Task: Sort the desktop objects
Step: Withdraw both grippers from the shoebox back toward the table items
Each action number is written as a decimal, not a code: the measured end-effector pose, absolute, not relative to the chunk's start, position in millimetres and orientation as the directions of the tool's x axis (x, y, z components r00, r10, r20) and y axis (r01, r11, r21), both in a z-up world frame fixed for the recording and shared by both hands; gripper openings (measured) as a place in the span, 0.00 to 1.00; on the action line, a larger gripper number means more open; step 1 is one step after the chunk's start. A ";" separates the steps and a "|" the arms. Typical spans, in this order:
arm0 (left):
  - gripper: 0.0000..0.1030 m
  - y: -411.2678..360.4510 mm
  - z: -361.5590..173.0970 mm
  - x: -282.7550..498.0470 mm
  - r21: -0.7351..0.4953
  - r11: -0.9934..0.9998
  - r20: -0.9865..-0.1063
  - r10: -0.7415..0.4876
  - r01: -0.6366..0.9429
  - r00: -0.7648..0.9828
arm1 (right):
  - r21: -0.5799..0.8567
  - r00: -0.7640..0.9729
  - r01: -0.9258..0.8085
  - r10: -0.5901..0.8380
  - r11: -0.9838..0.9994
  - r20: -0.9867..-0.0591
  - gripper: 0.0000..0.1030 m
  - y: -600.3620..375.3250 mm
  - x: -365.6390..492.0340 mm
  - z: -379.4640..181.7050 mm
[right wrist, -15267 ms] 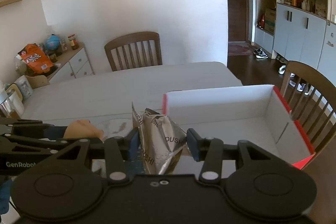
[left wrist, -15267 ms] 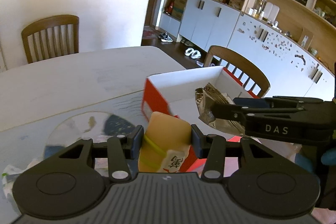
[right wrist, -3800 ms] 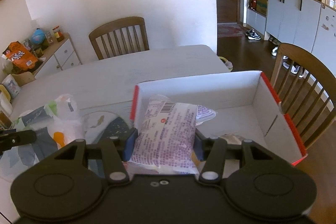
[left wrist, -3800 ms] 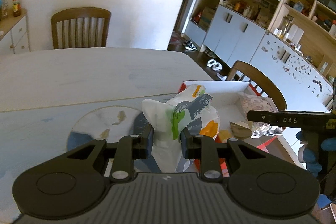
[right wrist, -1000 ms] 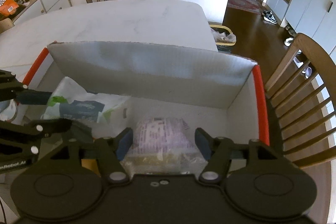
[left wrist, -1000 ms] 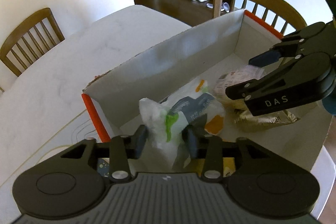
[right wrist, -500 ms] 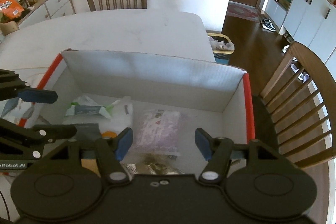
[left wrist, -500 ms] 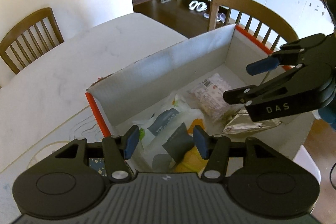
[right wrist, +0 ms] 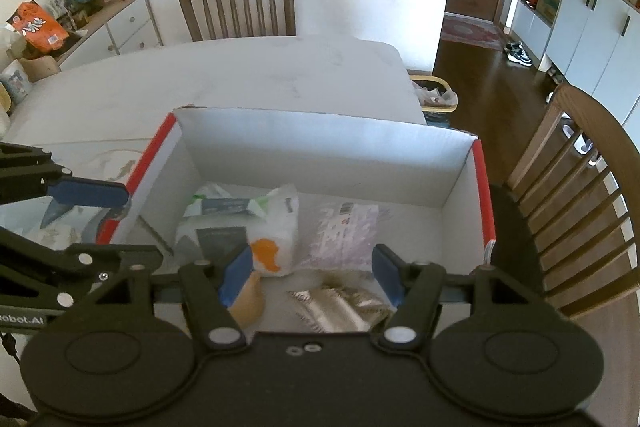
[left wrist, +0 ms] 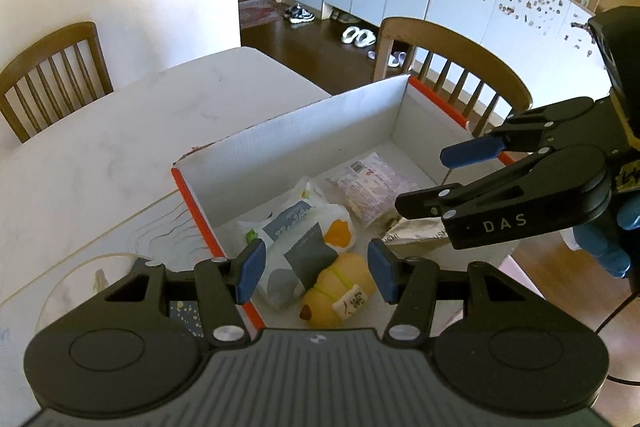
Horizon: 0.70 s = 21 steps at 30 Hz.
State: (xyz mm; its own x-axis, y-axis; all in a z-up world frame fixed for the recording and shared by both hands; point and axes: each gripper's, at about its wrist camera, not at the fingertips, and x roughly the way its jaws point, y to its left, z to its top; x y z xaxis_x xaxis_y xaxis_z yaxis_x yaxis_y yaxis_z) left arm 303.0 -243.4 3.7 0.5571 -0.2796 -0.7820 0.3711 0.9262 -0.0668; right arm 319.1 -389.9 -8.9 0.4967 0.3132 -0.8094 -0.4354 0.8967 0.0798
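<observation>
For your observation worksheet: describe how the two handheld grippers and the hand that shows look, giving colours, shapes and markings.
Both are matte black: the left gripper and the right gripper have blue finger pads, silver rivets and round discs on ribbed bodies. The right reads "DAS" in white. A blue glove covers the hand holding it.

A red-edged white cardboard box [left wrist: 304, 131] sat open at mid-frame. Inside, a white bag with green, grey and orange print [left wrist: 296, 239] lay left of a pale purple-printed packet [left wrist: 370, 187]. Nearer the camera lay a tan plush with a yellow band [left wrist: 340, 291] and a crumpled silver foil pouch [left wrist: 416, 233].
</observation>
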 end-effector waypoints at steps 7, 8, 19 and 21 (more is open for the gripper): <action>0.53 -228.5 12.3 282.7 -0.084 0.922 -0.767 -0.302 0.379 0.566 | 0.087 0.513 -0.413 0.311 0.906 -0.800 0.66 -381.9 302.2 -1.9; 0.53 -225.4 13.5 279.4 -0.088 0.921 -0.765 -0.307 0.380 0.566 | 0.086 0.516 -0.410 0.309 0.908 -0.799 0.66 -380.4 299.3 -1.0; 0.53 -194.8 23.8 247.8 -0.130 0.911 -0.736 -0.353 0.391 0.578 | 0.092 0.544 -0.390 0.309 0.916 -0.780 0.68 -357.6 268.6 13.2; 0.53 -188.4 23.5 243.1 -0.138 0.910 -0.734 -0.358 0.390 0.576 | 0.094 0.545 -0.391 0.313 0.915 -0.778 0.68 -351.5 263.7 14.8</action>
